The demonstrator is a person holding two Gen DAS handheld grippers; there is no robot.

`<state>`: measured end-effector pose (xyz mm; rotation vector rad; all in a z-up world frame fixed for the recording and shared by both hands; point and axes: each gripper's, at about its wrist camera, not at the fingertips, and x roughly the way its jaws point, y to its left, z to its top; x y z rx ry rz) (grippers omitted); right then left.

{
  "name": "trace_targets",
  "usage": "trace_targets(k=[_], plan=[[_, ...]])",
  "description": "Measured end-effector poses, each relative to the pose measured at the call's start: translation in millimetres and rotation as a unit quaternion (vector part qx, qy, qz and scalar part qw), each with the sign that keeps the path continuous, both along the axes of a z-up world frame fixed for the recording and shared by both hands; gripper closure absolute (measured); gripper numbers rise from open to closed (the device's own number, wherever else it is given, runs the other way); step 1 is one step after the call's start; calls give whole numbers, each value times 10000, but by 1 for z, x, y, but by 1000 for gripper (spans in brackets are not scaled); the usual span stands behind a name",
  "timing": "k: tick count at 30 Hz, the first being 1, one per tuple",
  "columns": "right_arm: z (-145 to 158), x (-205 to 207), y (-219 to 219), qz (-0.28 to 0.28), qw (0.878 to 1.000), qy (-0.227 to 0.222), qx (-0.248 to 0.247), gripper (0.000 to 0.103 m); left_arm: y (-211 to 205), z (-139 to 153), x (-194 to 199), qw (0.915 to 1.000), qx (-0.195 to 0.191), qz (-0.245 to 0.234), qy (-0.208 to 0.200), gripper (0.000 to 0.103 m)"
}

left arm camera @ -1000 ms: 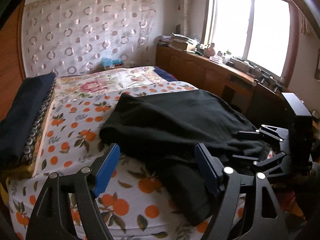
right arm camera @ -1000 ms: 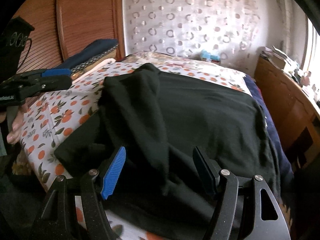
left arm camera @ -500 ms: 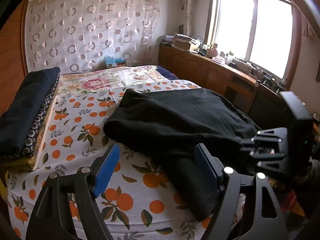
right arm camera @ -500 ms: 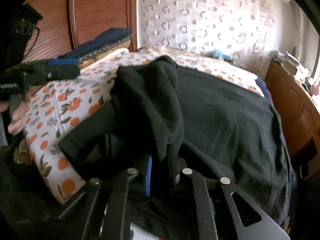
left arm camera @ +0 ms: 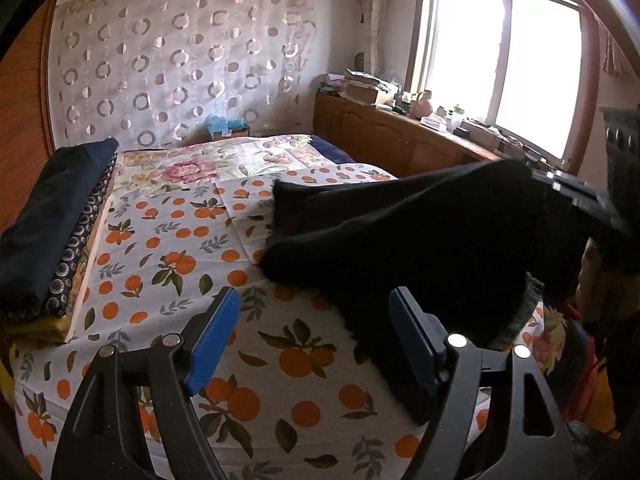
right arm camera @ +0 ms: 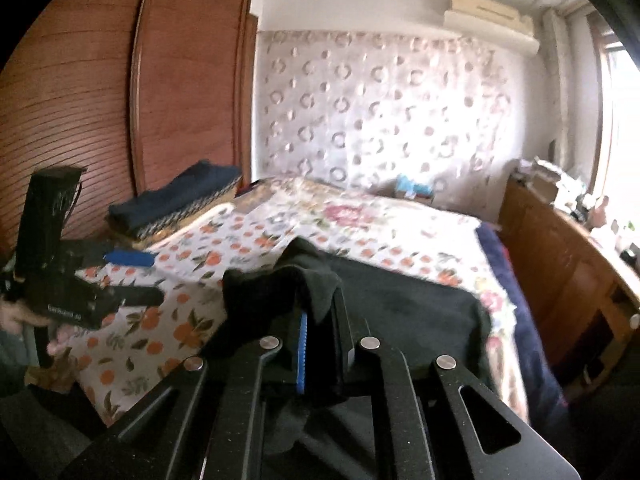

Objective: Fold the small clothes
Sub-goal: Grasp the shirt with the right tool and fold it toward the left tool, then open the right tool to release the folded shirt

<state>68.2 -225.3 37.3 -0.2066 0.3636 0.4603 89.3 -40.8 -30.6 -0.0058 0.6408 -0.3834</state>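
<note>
A black garment (left arm camera: pixel 420 232) lies on the orange-print bed sheet (left arm camera: pixel 168 248), its right part lifted off the bed. My right gripper (right arm camera: pixel 320 344) is shut on a bunched edge of the garment (right arm camera: pixel 308 276) and holds it up; it shows at the right of the left wrist view (left arm camera: pixel 576 196). My left gripper (left arm camera: pixel 316 332) is open and empty above the sheet, just left of the garment's near end. It also shows in the right wrist view (right arm camera: pixel 132 276), at the far left.
A stack of folded dark and patterned fabrics (left arm camera: pixel 52 224) lies along the bed's left side by a wooden wardrobe (right arm camera: pixel 120 100). A wooden sideboard (left arm camera: pixel 400 140) with clutter runs under the window on the right. A floral quilt (left arm camera: pixel 224 160) covers the far bed.
My right gripper closed on the garment's edge and lifted it, pulling the cloth up off the bed. My left gripper stayed open and drew back slightly to the left.
</note>
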Motion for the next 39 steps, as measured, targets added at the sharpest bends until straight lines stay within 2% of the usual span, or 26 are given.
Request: trace_targets(k=[5,11,15,18,25,27,30,34,39], plan=[[8,-9,-34,-481,9988,-39,-68,94,-8,5,-3,10000,-26,-54,-73,25],[-29,2,-52,-957,9920,698,-429,94,-13,6,-3,9999,-49,-78,-138,25],[-48,5,-60,-1131,9871,1071,-373,94,-13,6,-3,9998,-38,-78,-151,25],[-44,18,-60,-1194,9849,1212,-316,93,-13,5,-3,9998,-37,-78,-151,25],[-33,15,-59,-1201,9841,1235,-429,89,-14,6,-3,9999,-32,-75,-151,25],[-37,15,-57,-1257,9833,1212,-515,86,-14,6,-3,9999,-36,-75,-150,25],[-35,4,-59,-1329,9836,1091,-549,76,-13,6,-3,9998,-39,-75,-153,25],[-21,-1,-58,-1275,9870,854,-486,48,-13,6,-3,9999,-40,-75,-151,25],[-12,2,-42,-940,9920,802,-263,46,-13,5,-2,9998,-66,-32,-186,25]])
